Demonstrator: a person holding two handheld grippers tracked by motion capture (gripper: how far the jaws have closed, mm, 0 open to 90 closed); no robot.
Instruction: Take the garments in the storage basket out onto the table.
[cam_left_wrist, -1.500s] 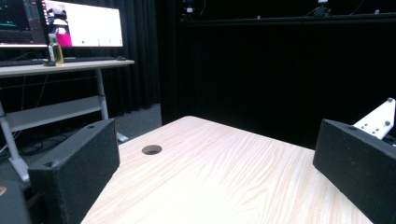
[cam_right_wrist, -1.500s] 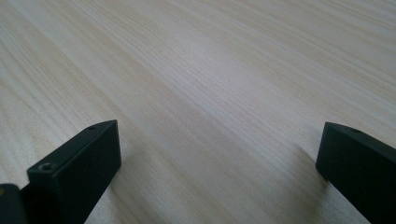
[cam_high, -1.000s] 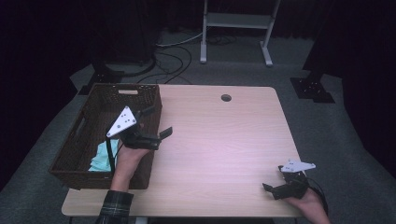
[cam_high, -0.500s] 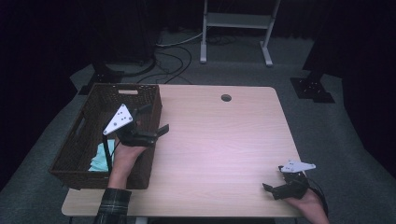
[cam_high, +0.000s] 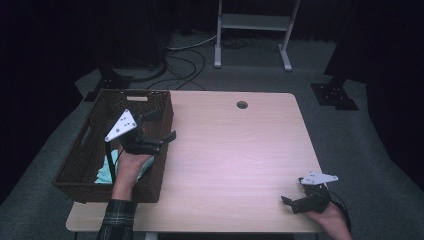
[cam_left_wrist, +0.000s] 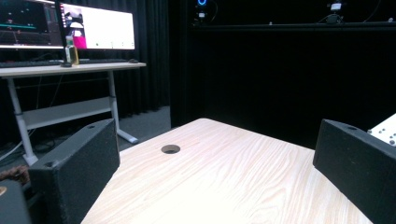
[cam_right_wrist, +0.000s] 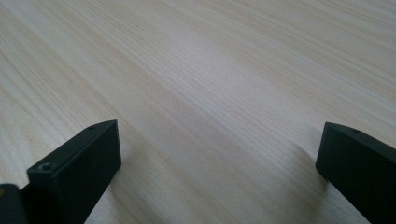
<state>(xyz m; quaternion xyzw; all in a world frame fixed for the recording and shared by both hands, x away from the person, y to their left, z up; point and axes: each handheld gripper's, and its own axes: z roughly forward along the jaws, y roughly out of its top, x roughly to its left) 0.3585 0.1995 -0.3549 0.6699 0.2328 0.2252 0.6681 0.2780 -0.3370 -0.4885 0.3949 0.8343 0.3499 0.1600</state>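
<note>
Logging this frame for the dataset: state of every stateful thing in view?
left gripper: open, empty, raised over the basket's right wall
right gripper: open, empty, low at the table's near right corner
basket: upright on the table's left, holds a light blue cloth
table: bare wood top

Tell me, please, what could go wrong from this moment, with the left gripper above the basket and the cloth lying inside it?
1. The left gripper is open and empty over the right wall of the wicker basket; moving sideways, a jaw might catch that wall and shift the basket.
2. The basket overhangs the table at its left edge, so a push could possibly tip it off.
3. The light blue cloth lies partly under the hand, so a grab might miss it.
</note>
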